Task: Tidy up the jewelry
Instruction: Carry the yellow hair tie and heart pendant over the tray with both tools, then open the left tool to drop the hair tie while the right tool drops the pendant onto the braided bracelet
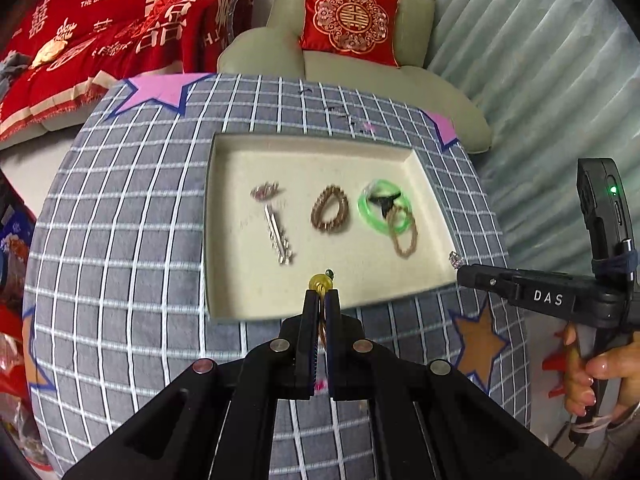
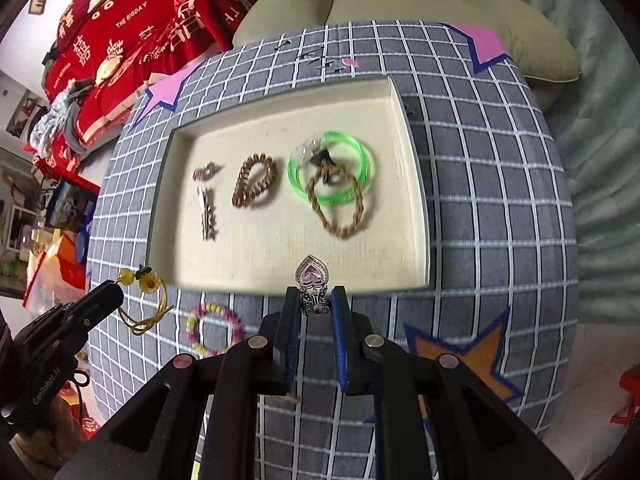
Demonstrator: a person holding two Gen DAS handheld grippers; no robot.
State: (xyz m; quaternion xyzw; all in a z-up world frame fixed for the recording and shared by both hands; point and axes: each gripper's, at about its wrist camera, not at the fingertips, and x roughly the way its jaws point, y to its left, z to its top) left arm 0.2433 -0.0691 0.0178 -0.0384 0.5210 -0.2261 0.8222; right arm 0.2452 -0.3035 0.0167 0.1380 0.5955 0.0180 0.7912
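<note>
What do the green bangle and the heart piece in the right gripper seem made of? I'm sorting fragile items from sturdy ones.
Green bangle: looks like translucent plastic or resin, glossy, since light glows through it. Heart piece: seemingly silver-toned metal around a faceted pink stone, glass or crystal perhaps; shiny setting, cut facets.

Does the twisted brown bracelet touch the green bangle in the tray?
Touching. The right wrist view shows the brown bracelet lying across the green bangle's lower rim.

A pale armchair (image 1: 360, 60) with a red cushion (image 1: 350, 20) stands beside red bedding (image 1: 100, 28) and ribbed curtain (image 1: 540, 40).
</note>
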